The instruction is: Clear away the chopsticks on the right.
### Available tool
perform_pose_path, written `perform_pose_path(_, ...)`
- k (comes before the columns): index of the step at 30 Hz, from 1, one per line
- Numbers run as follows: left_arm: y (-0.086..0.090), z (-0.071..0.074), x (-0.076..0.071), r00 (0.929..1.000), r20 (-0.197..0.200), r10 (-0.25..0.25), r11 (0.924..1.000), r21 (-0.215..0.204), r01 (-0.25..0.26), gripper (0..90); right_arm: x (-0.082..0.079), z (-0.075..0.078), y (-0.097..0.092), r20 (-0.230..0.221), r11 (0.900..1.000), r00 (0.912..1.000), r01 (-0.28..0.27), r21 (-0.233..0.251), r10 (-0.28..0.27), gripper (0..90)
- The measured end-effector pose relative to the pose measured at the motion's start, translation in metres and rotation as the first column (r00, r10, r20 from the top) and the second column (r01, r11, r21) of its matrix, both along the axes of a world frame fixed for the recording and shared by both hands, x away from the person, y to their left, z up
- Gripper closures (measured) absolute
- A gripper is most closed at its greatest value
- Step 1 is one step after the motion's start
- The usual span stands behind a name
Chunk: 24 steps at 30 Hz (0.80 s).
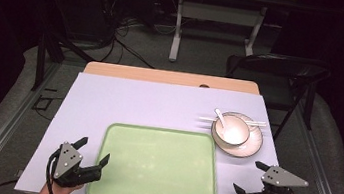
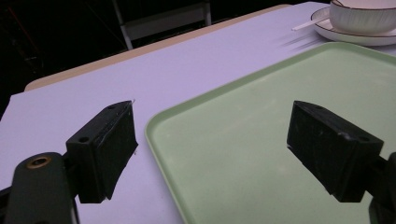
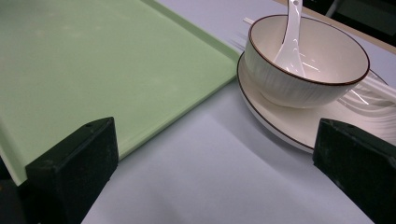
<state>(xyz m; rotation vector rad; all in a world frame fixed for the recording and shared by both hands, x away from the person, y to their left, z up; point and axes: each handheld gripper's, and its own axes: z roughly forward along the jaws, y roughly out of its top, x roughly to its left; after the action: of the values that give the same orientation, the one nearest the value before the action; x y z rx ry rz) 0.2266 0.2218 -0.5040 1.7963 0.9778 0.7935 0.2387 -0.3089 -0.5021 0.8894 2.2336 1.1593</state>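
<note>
Green tray [image 1: 158, 168] lies empty at the worktop's [image 1: 124, 98] near edge between both claws; the bowl [image 1: 232, 128], with a spoon [image 1: 220, 116] in it, sits on a plate [image 1: 249, 147] toward the right edge. Left claw [image 2: 212, 147] gapes apart across the tray's left rim. Right claw [image 3: 224, 168] is spread empty, the bowl just ahead; probably best gripped squarely at the rim.

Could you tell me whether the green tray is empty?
Empty: the pale green plastic tray shows bare surface throughout; nothing lies in it.
</note>
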Motion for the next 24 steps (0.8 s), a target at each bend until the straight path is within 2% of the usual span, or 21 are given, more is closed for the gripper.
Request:
perform_pose_path(7, -0.001, 0.000, 0.000, 1.0000, 0.000, -0.009, 0.9999, 0.008, 0.009, 15.5, 0.003, -0.001, 0.002, -0.023, 0.9997, 0.9997, -0.010, -0.024, 0.009, 0.0)
perform_pose_path(11, 0.000, 0.000, -0.001, 1.0000, 0.002, -0.007, 1.0000, 0.006, 0.007, 15.5, 0.006, -0.001, 0.004, -0.060, 0.9984, 0.9980, -0.023, -0.053, 0.019, 0.0)
perform_pose_path(16, -0.001, 0.000, 0.000, 0.9999, -0.001, -0.010, 0.9999, 0.014, 0.010, 15.5, 0.014, -0.001, 0.005, -0.098, 0.9958, 0.9952, -0.016, -0.090, 0.008, 0.0)
perform_pose_path(24, -0.001, 0.000, -0.001, 1.0000, 0.000, -0.008, 0.9999, 0.009, 0.008, 15.5, 0.029, 0.001, 0.002, -0.128, 0.9908, 0.9917, -0.018, -0.134, 0.001, 0.0)
